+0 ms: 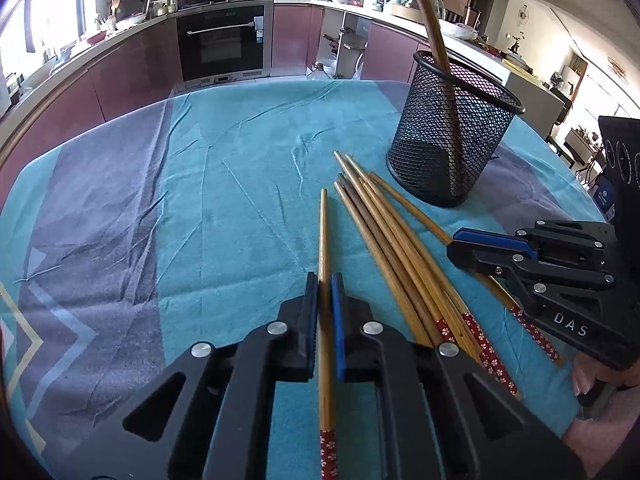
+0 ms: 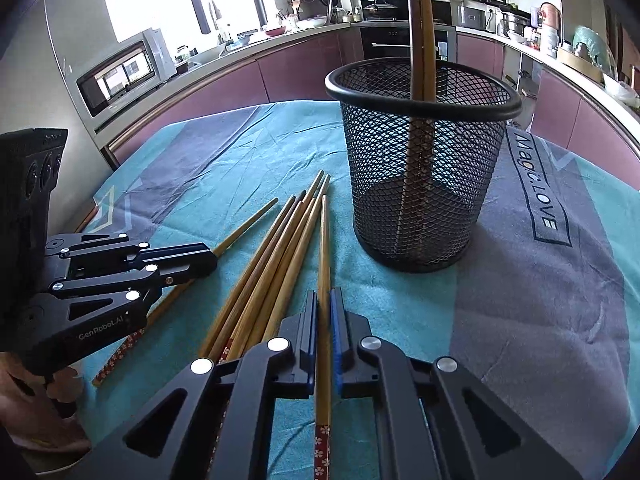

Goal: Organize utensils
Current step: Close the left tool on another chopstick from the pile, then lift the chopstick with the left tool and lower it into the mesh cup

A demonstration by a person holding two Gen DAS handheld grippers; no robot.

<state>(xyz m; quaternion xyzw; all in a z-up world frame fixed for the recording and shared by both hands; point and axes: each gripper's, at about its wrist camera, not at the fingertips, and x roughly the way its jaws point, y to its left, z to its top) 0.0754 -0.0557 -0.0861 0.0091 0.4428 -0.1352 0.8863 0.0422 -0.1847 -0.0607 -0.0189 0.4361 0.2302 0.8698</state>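
The left gripper (image 1: 324, 280) is clamping a single chopstick (image 1: 323, 240) at six o'clock; the right gripper (image 2: 324, 296) is pinching another chopstick (image 2: 323, 248); loose chopsticks (image 1: 384, 224) are lying between them on the teal cloth (image 1: 224, 184); a mesh holder (image 1: 452, 136) is standing at one o'clock, containing two upright chopsticks (image 1: 432, 28).

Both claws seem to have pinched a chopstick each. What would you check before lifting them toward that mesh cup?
1. Left gripper shut on a lone chopstick: ok.
2. Right gripper shut on its own chopstick: ok.
3. Each grips only one stick: ok.
4. Mesh cup upright, with room beside the two sticks inside: ok.
5. Right's stick free of the loose pile: cannot tell.
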